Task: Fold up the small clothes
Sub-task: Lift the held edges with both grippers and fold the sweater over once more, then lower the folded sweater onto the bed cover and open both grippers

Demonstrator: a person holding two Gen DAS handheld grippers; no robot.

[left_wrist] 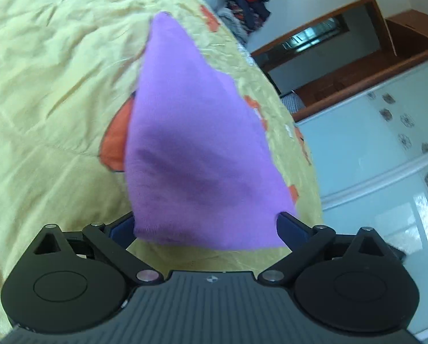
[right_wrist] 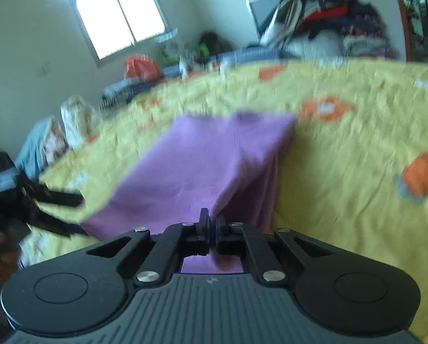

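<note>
Right wrist view: right gripper fingers clenched on purple cloth lifted over yellow bed, left gripper fingers spread; lower evenly, align edges.

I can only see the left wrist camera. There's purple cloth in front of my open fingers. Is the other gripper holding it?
Observer: Yes. The right gripper is shut on a bunched edge of the purple cloth and holds that edge up.
Operator: Is the whole cloth up in the air?
Observer: No. Its far end seems to rest on the yellow bedspread.
Operator: Can you see my gripper from there?
Observer: Yes, blurred at the picture's left edge. The left gripper is open beside the cloth's near corner. I cannot tell whether it touches.
</note>
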